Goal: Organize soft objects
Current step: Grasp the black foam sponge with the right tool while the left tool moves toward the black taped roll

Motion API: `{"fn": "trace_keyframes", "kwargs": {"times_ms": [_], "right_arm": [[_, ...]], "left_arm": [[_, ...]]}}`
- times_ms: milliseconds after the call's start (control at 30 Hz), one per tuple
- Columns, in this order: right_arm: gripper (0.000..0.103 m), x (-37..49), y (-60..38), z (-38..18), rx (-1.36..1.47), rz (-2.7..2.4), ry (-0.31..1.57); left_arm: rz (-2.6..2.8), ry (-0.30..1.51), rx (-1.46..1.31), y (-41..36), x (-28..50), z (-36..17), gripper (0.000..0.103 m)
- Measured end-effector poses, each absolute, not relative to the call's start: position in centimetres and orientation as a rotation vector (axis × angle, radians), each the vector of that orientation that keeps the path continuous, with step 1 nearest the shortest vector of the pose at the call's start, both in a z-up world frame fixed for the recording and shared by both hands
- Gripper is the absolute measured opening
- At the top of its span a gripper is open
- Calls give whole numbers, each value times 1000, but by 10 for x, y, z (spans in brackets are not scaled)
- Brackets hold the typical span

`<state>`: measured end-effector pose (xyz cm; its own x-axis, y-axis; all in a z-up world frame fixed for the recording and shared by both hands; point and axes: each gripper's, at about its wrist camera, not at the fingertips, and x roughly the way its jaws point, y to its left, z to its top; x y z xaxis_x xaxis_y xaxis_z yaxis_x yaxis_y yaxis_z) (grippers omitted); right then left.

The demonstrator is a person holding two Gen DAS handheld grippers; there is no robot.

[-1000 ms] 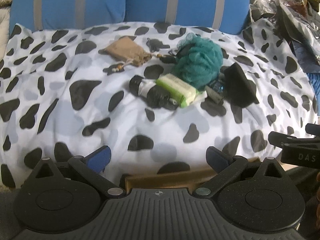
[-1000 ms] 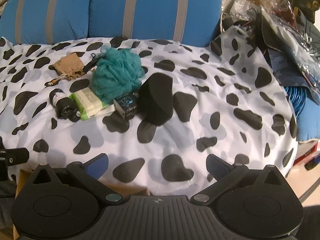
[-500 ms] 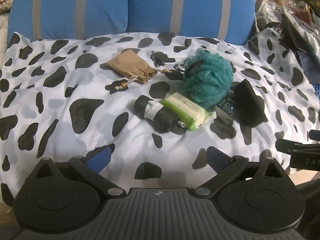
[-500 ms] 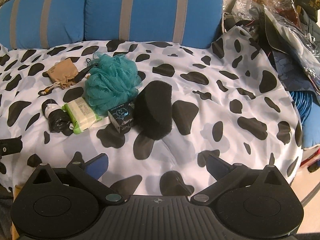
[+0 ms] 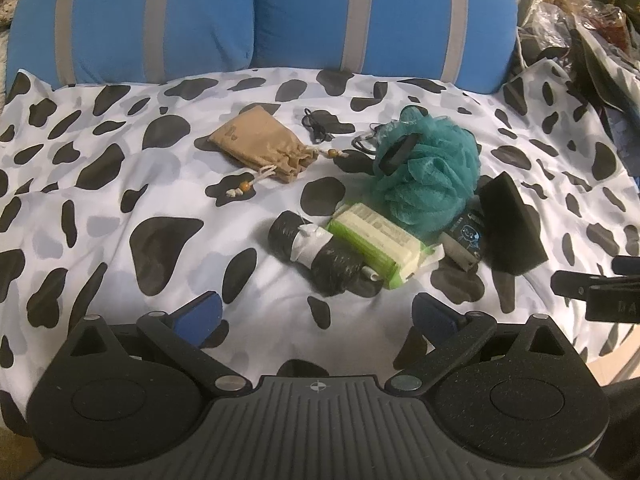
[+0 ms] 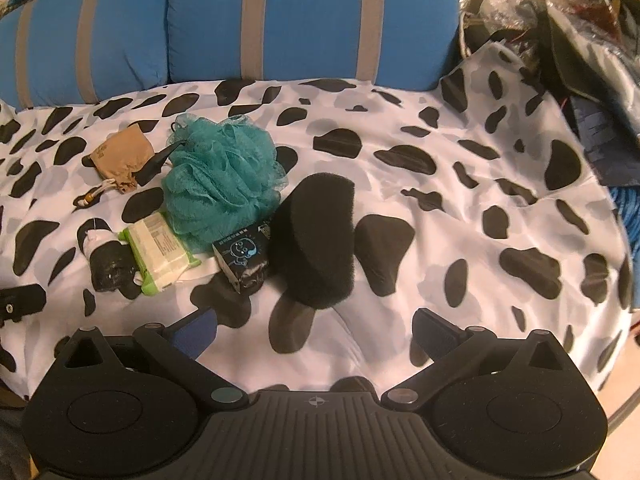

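- Left gripper [image 5: 316, 314] wide, empty; black roll [image 5: 316, 254] and green wipes pack [image 5: 376, 246] just ahead.
- Right gripper [image 6: 314, 330] wide, empty; black sponge [image 6: 318, 240] straight ahead, teal loofah [image 6: 224, 184] behind-left.

A thin, smooth, matt cow-print cloth [image 5: 120, 208], creased, is spread across the frame. Blue cushions [image 5: 132, 20] at the top are covered in matt woven fabric with grey bands. Left of centre, a tan drawstring pouch [image 5: 260, 148] of coarse cloth is seen, with beaded cords. A teal bath pouf [image 6: 222, 178] is made of gathered netting. A black sponge [image 6: 316, 240] looks porous and matt. A green wipes pack [image 5: 374, 244] shows glossy plastic film. A small black box [image 6: 242, 260] appears to be printed card. A black roll [image 5: 316, 252] looks crinkled and slightly shiny.
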<state>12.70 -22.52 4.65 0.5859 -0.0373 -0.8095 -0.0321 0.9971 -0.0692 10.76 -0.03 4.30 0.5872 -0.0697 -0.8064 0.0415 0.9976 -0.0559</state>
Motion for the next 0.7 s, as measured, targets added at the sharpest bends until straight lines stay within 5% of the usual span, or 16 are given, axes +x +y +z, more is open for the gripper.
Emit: {"fn": "trace_keyframes", "kwargs": {"times_ms": [700], "right_arm": [[95, 231, -289, 18, 253, 84, 975]], "left_arm": [[-105, 942, -41, 10, 152, 38, 103]]}}
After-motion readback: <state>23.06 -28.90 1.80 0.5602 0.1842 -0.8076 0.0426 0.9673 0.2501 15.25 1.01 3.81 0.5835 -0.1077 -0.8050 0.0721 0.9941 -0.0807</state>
